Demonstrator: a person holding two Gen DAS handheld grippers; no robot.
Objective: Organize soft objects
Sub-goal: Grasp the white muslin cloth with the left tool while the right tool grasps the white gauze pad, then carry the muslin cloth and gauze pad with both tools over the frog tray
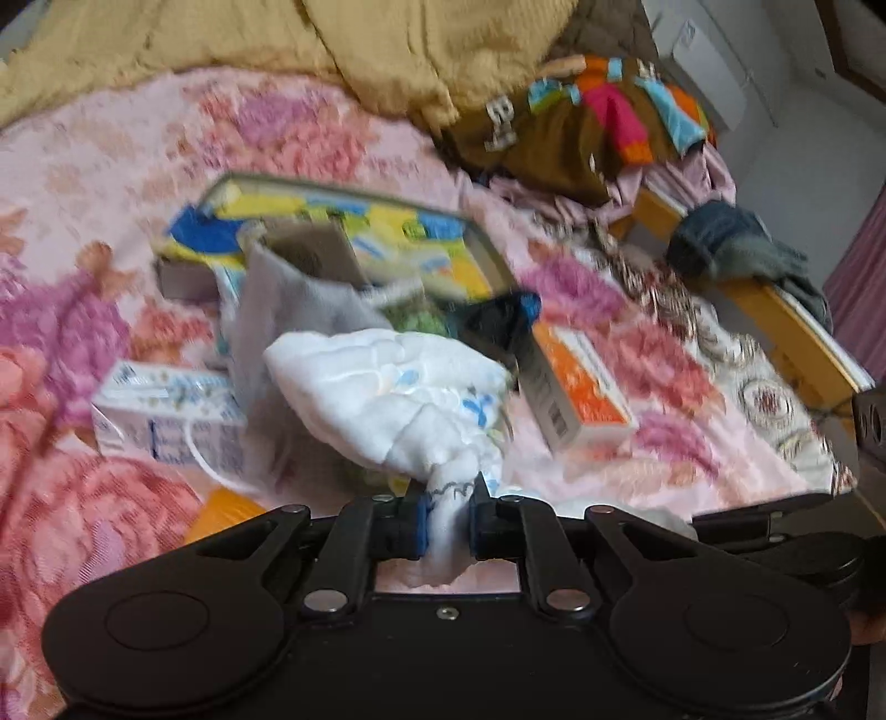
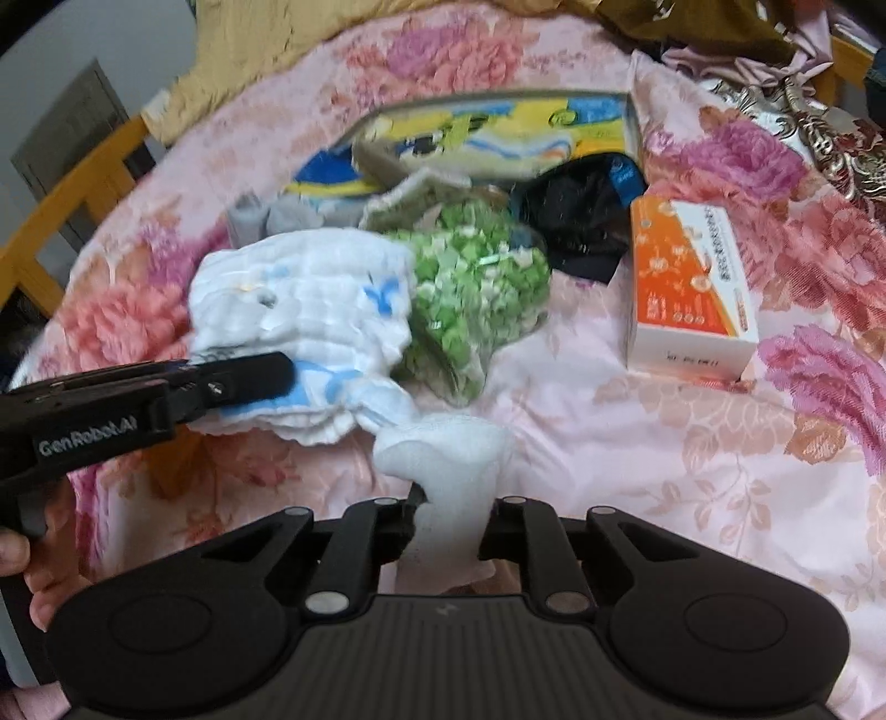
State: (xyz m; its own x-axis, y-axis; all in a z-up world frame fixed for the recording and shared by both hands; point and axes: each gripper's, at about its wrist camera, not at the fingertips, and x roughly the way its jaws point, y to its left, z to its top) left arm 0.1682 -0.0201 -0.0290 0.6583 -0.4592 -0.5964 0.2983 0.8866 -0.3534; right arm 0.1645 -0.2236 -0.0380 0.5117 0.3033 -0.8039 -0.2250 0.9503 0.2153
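Observation:
A white quilted cloth [image 1: 387, 387] with blue prints hangs bunched over the pink floral bedspread [image 1: 277, 138]. My left gripper [image 1: 447, 492] is shut on one twisted corner of it. In the right wrist view the cloth [image 2: 299, 288] stretches between both tools. My right gripper [image 2: 454, 505] is shut on another corner, which bulges out above the jaws. The left gripper [image 2: 277, 370] reaches in from the left edge, clamped on the cloth's edge, with a hand behind it. A grey cloth [image 1: 288, 299], a green-speckled soft bundle [image 2: 476, 293] and a black cloth with blue trim [image 2: 581, 221] lie behind the white cloth.
An orange box [image 2: 686, 288] lies at the right, a white and blue carton [image 1: 166, 415] at the left. A yellow and blue picture tray [image 1: 354, 232] lies behind the pile. A brown multicoloured garment [image 1: 581, 127], a yellow blanket [image 1: 277, 39] and the wooden bed frame [image 1: 803, 332] border the bed.

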